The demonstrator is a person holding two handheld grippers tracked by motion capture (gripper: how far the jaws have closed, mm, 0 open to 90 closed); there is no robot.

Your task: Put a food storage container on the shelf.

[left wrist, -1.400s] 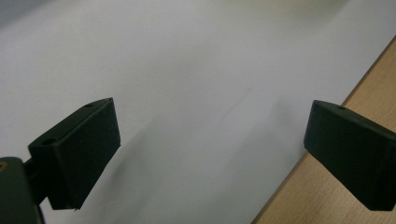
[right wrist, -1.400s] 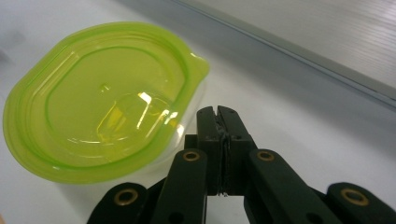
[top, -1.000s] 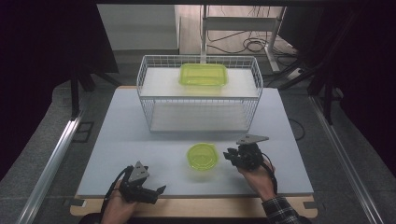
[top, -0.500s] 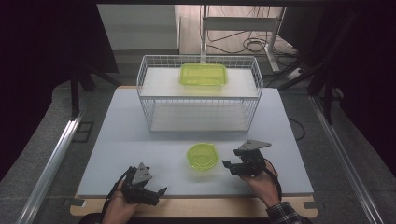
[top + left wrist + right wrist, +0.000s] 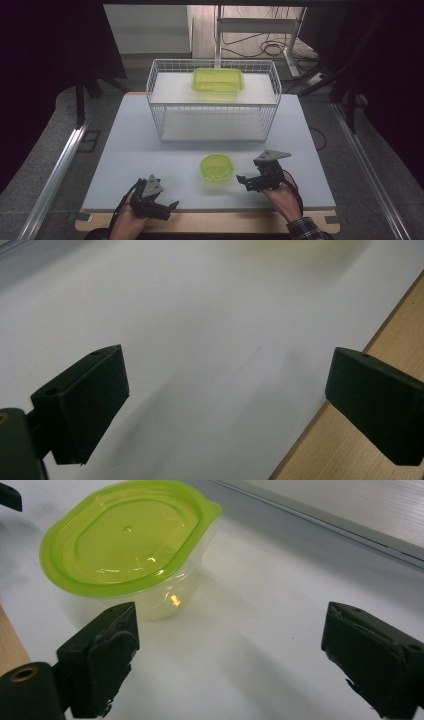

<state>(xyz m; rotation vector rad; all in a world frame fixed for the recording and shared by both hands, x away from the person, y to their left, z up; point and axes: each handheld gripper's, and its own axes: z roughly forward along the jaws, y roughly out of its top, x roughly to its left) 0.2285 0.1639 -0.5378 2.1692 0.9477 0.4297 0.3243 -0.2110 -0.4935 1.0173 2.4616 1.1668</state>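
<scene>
A round clear tub with a yellow-green lid (image 5: 217, 167) stands on the white table (image 5: 150, 150), front centre. My right gripper (image 5: 244, 183) rests just right of it, jaws open and pointing left at it, not touching. In the right gripper view the tub (image 5: 130, 545) stands upright beyond the left jaw, and the gripper (image 5: 230, 625) holds nothing. My left gripper (image 5: 169, 210) lies at the table's front edge, left of the tub, open and empty. In its own view the left gripper (image 5: 225, 375) spans bare white surface and the wooden edge strip (image 5: 350, 450).
A white wire basket (image 5: 155, 107) stands at the back centre of the table. A rectangular container with a yellow-green lid (image 5: 217, 80) sits on its white upper level. Dark floor, a metal rail (image 5: 55, 175) at the left and cables at the far back surround the table.
My right gripper has drawn back a little toward the front edge, slightly farther from the round tub. The left gripper has barely shifted.
</scene>
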